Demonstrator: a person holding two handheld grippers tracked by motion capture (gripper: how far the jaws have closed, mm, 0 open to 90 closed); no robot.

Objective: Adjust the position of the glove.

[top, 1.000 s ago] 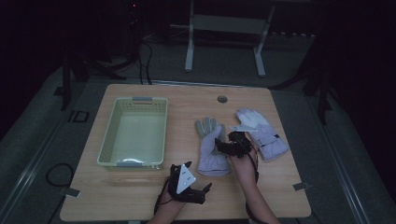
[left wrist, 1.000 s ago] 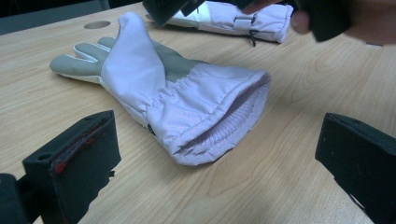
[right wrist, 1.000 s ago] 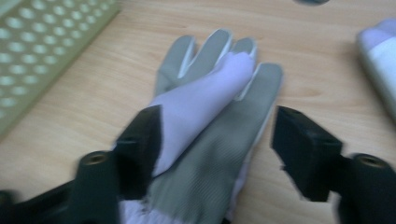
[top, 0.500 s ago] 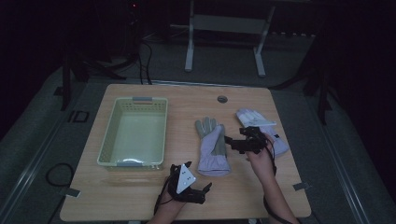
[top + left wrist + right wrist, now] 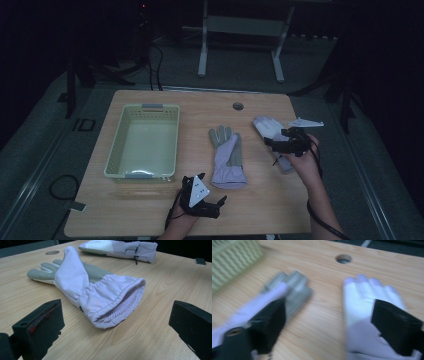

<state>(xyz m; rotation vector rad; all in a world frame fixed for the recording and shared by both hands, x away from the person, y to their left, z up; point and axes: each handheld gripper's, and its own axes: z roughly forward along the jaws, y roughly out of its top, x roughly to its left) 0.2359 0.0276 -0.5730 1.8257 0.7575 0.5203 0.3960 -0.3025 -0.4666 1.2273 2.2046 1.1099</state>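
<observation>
The right gripper [image 5: 276,145] hangs over the right-hand glove [image 5: 267,127] near the table's [image 5: 150,210] right edge, its jaws just opened wide with nothing pinched between them – the other glove [image 5: 227,160] lies flat mid-table, beside the green basket [image 5: 142,142]. The left gripper [image 5: 202,197] sits at the near edge, jaws spread and empty, facing that glove's cuff

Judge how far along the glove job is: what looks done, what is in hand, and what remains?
Done: nothing is in the green basket yet. In hand: the right gripper, jaws just opened wide with nothing between them, hovers over the right-hand glove; the left gripper waits open, facing the cuff of the middle glove. Left: probably both gloves, which lie flat on the table.
</observation>
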